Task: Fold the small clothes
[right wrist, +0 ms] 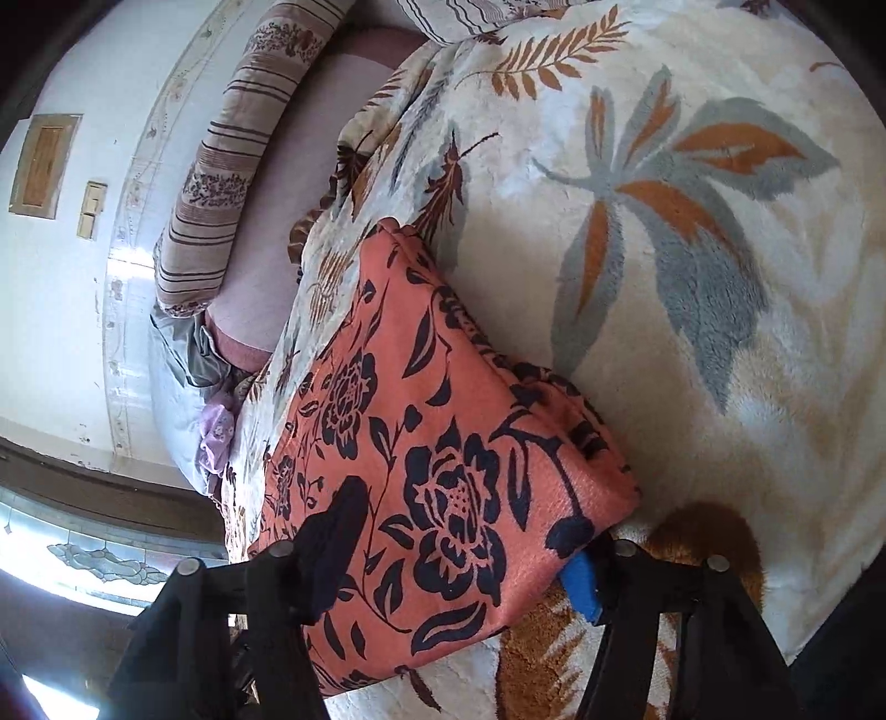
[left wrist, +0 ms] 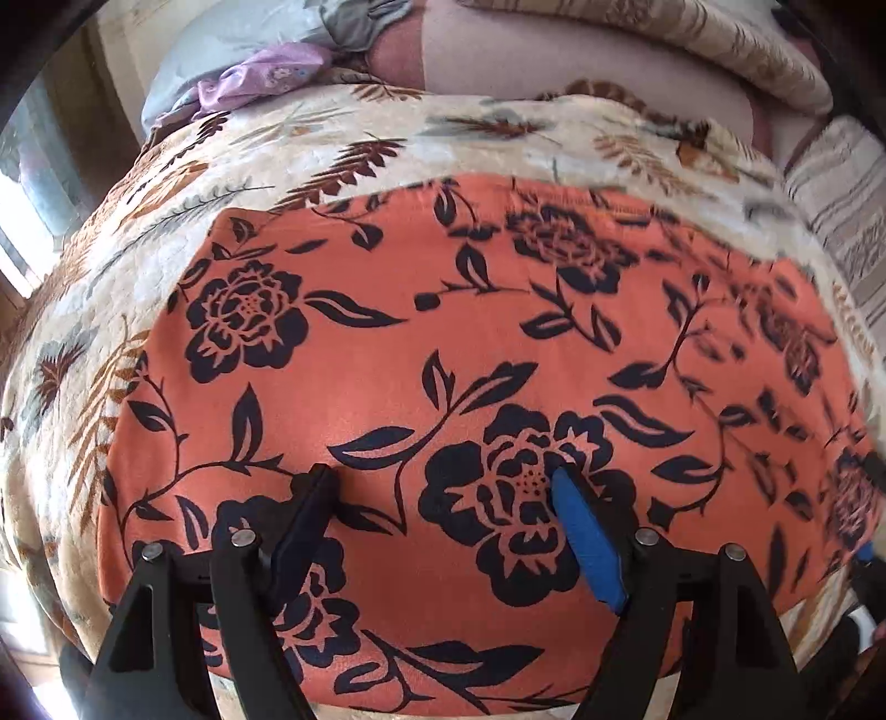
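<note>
An orange garment with black flowers [left wrist: 443, 354] lies folded flat on a cream leaf-print blanket [left wrist: 387, 138]. My left gripper [left wrist: 443, 482] is open above the garment's near part, its fingers spread wide over the cloth with nothing between them. In the right wrist view the same garment [right wrist: 443, 432] lies as a thick folded stack on the blanket [right wrist: 692, 332]. My right gripper [right wrist: 470, 531] is open, its jaws straddling the garment's near corner, one finger over the cloth and the blue-padded finger [right wrist: 578, 584] under its edge.
A striped pillow [right wrist: 232, 166] and a pink sheet [right wrist: 310, 183] lie at the bed's far end. A lilac cloth [left wrist: 260, 75] and a pale blue pillow [left wrist: 232, 39] sit at the back. A wall and a window [right wrist: 99, 559] are beside the bed.
</note>
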`<state>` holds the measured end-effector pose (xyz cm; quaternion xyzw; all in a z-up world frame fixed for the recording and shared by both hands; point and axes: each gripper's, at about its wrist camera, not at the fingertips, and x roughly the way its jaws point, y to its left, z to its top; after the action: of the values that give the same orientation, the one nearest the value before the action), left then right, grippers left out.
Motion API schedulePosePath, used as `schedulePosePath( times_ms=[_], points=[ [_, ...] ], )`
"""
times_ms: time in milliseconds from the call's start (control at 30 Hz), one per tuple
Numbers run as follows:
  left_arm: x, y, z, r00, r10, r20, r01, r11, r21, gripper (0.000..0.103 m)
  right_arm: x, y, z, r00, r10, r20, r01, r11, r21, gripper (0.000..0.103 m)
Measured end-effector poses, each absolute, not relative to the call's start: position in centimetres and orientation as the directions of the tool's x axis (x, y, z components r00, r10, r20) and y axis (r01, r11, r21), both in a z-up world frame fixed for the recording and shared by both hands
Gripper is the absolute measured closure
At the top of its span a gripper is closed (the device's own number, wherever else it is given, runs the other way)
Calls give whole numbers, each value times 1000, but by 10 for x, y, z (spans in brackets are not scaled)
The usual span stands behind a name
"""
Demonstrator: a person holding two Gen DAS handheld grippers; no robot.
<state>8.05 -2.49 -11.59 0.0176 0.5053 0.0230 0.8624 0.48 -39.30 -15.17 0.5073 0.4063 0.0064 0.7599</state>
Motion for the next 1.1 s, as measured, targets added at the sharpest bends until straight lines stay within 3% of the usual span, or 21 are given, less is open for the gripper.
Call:
schedulePosePath(
  times_ms=[167, 267, 533, 600, 667, 733, 900, 967, 1033, 1100],
  points=[
    [72, -22, -98, 507, 48, -860, -43, 999, 30, 19, 5, -389, -137, 679, 422, -600, 365, 515, 775, 38],
    [72, -24, -103, 509, 38, -860, -23, 999, 31, 19, 11, -385, -139, 665, 417, -620, 366, 541, 757, 30],
    [72, -26, -116, 498, 45, -866, -20, 999, 40, 15, 17, -380, -146, 635, 406, -657, 375, 581, 722, 33],
    [72, -24, -114, 493, 33, -870, -20, 999, 27, 15, 18, -380, -145, 626, 393, -674, 382, 599, 704, 40],
    [71, -20, -109, 488, 22, -873, -25, 1000, 11, 16, 19, -381, -147, 613, 384, -690, 396, 607, 689, 60],
    [67, -17, -102, 509, 14, -861, -29, 1000, -1, 16, 17, -385, -151, 612, 393, -686, 398, 596, 697, 66],
    [70, -18, -122, 510, 23, -860, -7, 1000, 22, 12, 16, -388, -154, 621, 400, -674, 408, 569, 714, 64],
    [68, -22, -122, 535, 41, -844, 8, 999, 54, 11, 16, -389, -154, 634, 418, -651, 403, 539, 739, 53],
    [69, -19, -121, 529, 26, -848, 4, 999, 33, 11, 24, -386, -150, 610, 412, -677, 400, 578, 712, 53],
    [71, -16, -118, 518, 1, -855, 12, 1000, 9, 12, 33, -379, -141, 589, 410, -696, 383, 618, 687, 84]
  ],
)
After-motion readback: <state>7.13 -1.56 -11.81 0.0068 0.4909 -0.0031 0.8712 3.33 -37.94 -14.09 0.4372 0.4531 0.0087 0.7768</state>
